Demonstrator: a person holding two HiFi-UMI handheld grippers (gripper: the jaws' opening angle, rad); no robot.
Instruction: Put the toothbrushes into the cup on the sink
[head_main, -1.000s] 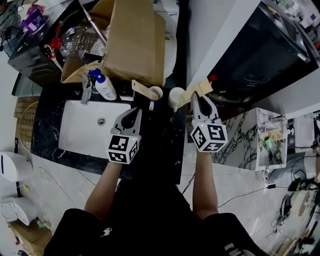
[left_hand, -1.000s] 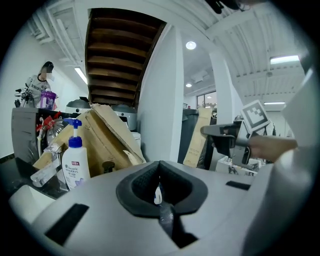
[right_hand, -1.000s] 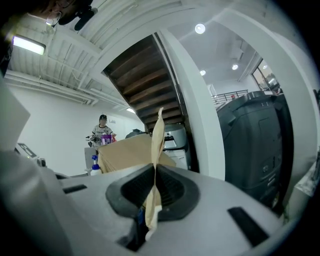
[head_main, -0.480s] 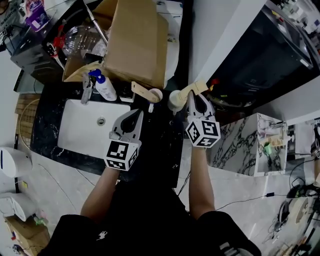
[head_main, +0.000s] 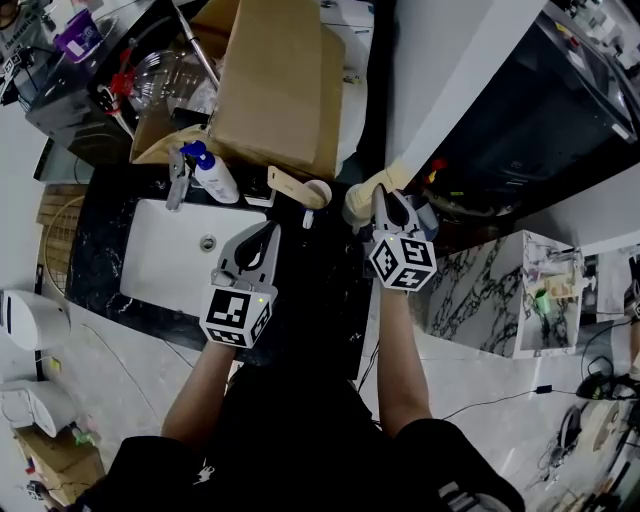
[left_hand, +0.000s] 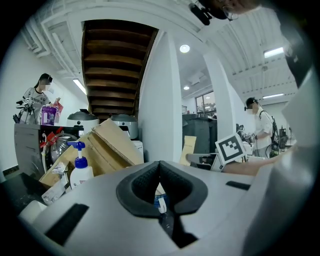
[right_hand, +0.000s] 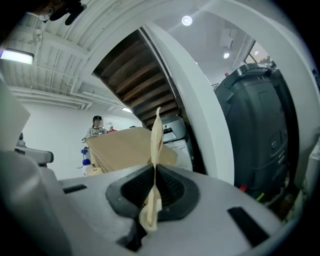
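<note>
The left hand-held gripper (head_main: 266, 232), centre-left over the dark worktop (head_main: 95, 250), is pressed together. The right hand-held gripper (head_main: 386, 196) pinches a cream toothbrush (right_hand: 156, 135) at the cream cup (head_main: 356, 206), right of the sink (head_main: 170, 260).

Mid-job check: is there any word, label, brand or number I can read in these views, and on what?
No text is legible in any view.
White pump bottle with blue top: label too small to read.
Purple packet: print blurred.
Black-and-white marker cubes: square patterns only, no words.
</note>
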